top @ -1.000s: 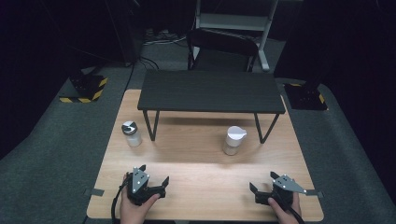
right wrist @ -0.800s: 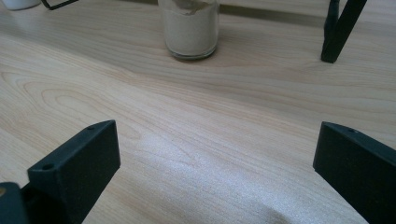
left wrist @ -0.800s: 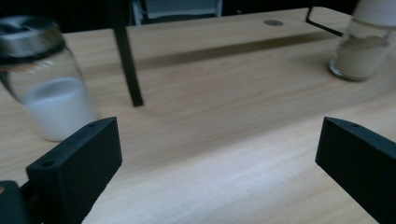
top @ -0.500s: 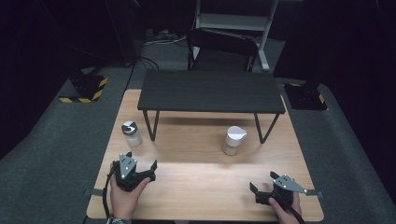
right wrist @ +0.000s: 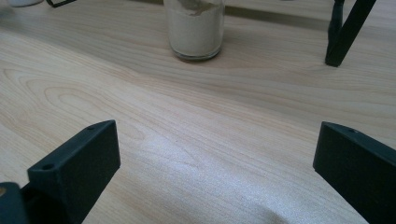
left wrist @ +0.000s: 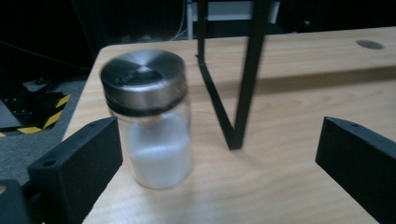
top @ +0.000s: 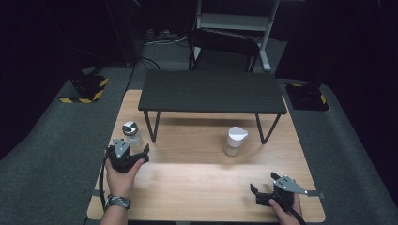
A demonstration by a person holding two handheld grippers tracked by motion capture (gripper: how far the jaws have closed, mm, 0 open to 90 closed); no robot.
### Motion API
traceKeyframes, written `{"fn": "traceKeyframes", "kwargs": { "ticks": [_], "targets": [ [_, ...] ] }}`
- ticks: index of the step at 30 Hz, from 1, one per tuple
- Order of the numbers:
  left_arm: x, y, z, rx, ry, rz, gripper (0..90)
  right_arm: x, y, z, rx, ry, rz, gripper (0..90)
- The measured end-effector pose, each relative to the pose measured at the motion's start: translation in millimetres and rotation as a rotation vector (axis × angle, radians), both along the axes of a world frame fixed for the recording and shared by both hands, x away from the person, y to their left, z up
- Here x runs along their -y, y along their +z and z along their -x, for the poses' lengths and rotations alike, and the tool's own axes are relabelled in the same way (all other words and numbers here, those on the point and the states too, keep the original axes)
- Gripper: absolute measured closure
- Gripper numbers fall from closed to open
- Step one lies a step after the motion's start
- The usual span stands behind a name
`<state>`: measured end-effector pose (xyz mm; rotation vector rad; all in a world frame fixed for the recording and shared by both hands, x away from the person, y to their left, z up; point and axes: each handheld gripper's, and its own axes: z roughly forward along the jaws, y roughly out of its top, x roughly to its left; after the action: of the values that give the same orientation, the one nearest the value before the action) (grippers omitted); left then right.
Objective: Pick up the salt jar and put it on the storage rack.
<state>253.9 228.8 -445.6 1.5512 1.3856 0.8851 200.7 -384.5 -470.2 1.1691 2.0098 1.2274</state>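
On the table (top: 197,178), the left gripper (top: 126,157) has its jaws wide apart by the jar (left wrist: 148,116), ready to grab it. The right gripper (top: 274,194) rests, jaws apart too.

I see the left black two-jaw handheld gripper (top: 133,156) with a grey three-cornered plate on top and a black cable trailing along the forearm. Its blocky matte black jaws each show a small round hole near the tip. A dark metal-link wristwatch (top: 117,202) on that wrist. The right black two-jaw handheld gripper (top: 263,190) looks the same: grey plate, black cable.
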Motion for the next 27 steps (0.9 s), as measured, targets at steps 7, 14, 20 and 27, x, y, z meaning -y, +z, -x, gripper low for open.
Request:
{"fn": "traceKeyframes", "kwargs": {
  "ticks": [7,14,20,27],
  "targets": [
    [-4.0,-6.7,-22.7,0.002,0.021,0.001,2.4,-0.3,-0.4,0.3,0.002,0.000,-0.003,0.7],
    [-3.0,-18.9,-39.5,-0.027,0.073,0.028,3.5,1.2,-1.0,0.1,-0.002,-0.007,-0.019,0.7],
    [-4.6,-26.9,-46.9,-0.026,0.107,0.055,9.7,1.8,-1.8,1.0,0.003,-0.010,-0.023,0.6],
    [-5.1,-37.5,-54.2,-0.015,0.132,0.070,22.8,1.4,-2.3,2.3,0.009,-0.013,-0.023,0.7]
  ]
}}
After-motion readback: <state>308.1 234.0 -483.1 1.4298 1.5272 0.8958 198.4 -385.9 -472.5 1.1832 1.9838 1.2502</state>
